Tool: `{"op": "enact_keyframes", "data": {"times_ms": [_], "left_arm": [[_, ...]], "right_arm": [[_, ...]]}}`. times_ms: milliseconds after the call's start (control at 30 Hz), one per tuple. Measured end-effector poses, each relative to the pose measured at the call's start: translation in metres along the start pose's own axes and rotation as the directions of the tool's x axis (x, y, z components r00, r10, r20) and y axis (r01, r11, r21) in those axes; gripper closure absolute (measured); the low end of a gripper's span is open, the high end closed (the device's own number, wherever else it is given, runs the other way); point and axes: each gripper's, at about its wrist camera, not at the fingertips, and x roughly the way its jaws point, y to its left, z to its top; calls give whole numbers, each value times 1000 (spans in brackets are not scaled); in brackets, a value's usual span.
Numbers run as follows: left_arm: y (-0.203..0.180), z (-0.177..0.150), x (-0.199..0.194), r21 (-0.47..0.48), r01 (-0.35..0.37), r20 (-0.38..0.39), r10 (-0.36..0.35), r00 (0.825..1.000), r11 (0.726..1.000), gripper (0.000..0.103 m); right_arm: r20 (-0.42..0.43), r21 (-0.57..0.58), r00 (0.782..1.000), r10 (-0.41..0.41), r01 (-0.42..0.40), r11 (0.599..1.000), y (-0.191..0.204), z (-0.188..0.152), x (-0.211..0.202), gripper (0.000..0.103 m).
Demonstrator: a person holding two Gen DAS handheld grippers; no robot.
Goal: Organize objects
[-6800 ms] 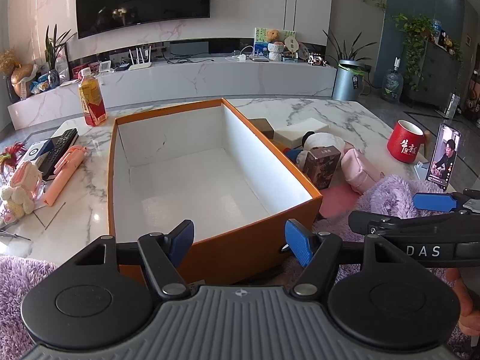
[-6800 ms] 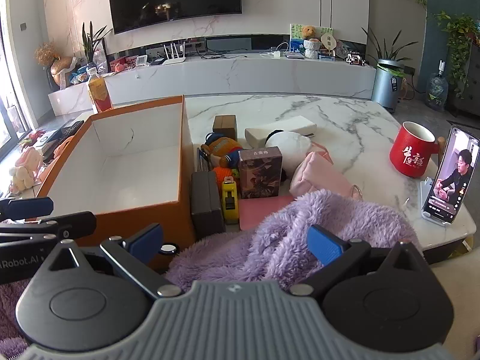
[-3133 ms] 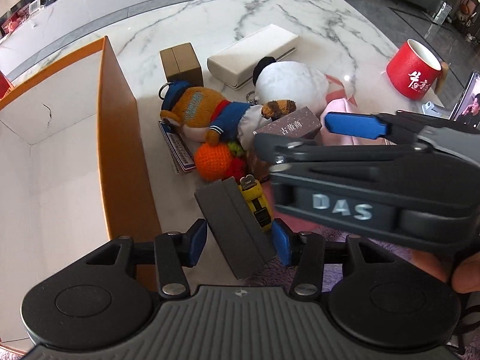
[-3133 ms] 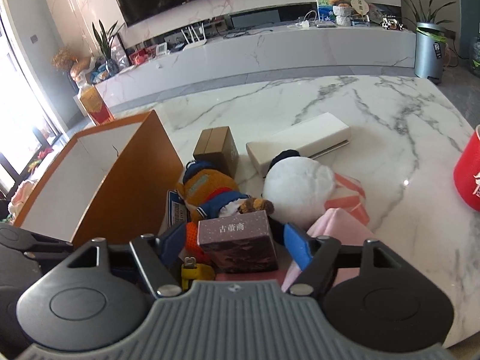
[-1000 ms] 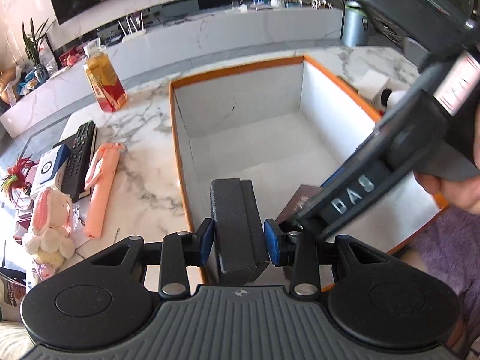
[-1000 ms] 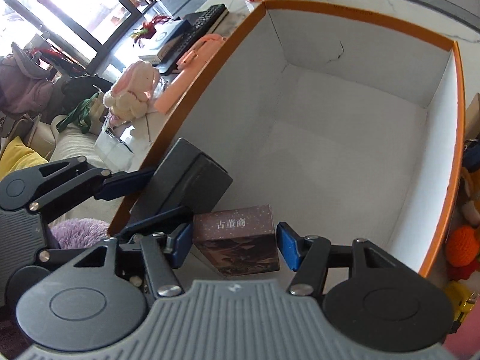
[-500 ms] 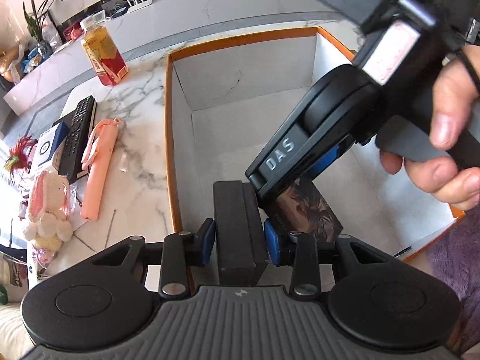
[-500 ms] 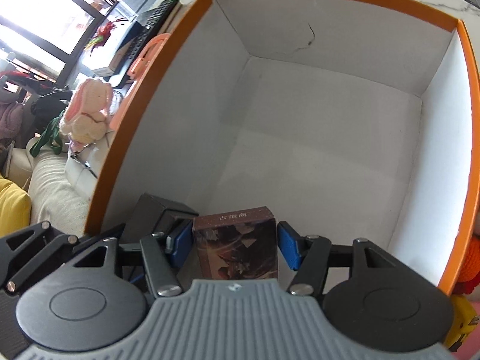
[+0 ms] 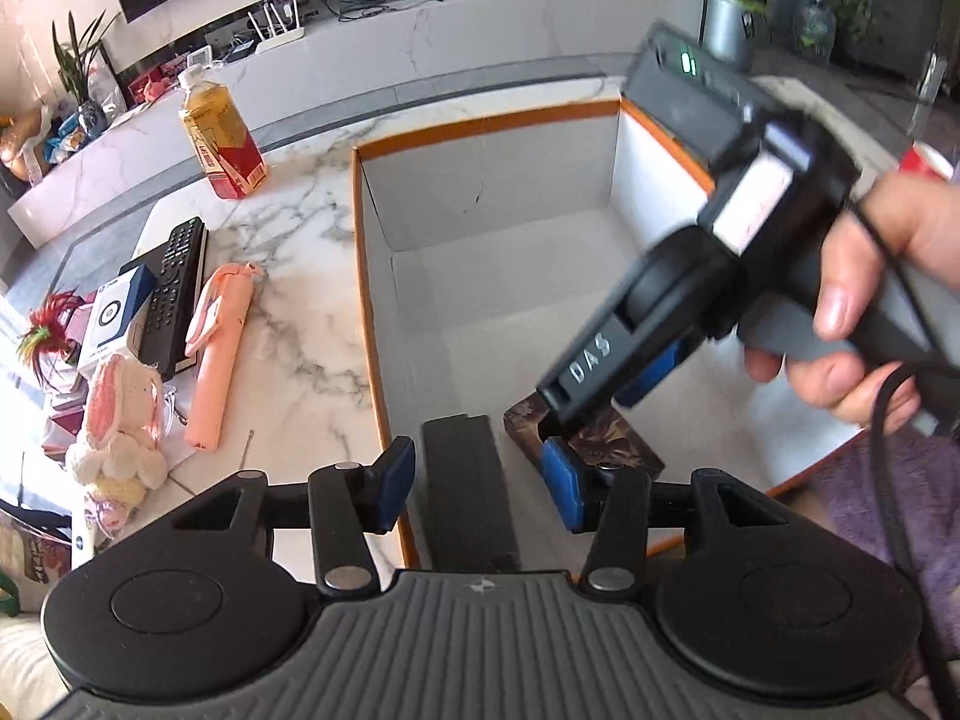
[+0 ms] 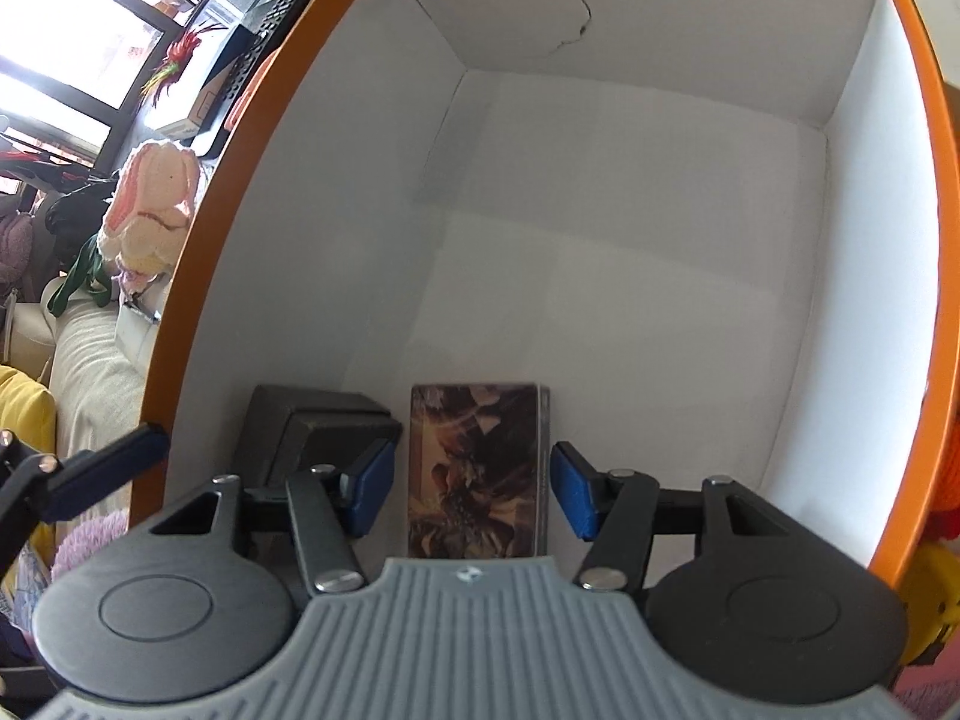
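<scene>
Withdrawing both tongs, left [image 9: 478, 492] and right [image 10: 471, 492], each spread apart, should go straight up, leaving black case [image 9: 468, 492] and printed box [image 10: 477, 468] undisturbed, lower frame.

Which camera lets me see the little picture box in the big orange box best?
The right wrist view: the picture box lies face-up and unblocked between the open right gripper. In the left wrist view that gripper covers most of the box.
</scene>
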Motion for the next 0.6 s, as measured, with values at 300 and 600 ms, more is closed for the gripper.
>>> {"op": "enact_keyframes", "data": {"times_ms": [300, 600], "left_arm": [[14, -3, -3, -53, -41, 7, 42, 999, 998, 38], [20, -10, 2, -95, 1, -2, -1, 1000, 996, 40]], "right_arm": [[-3, -22, 998, -66, 66, 998, 7, -10, 9, 52], [5, -58, 994, -110, 110, 992, 20, -9, 6, 53]]}}
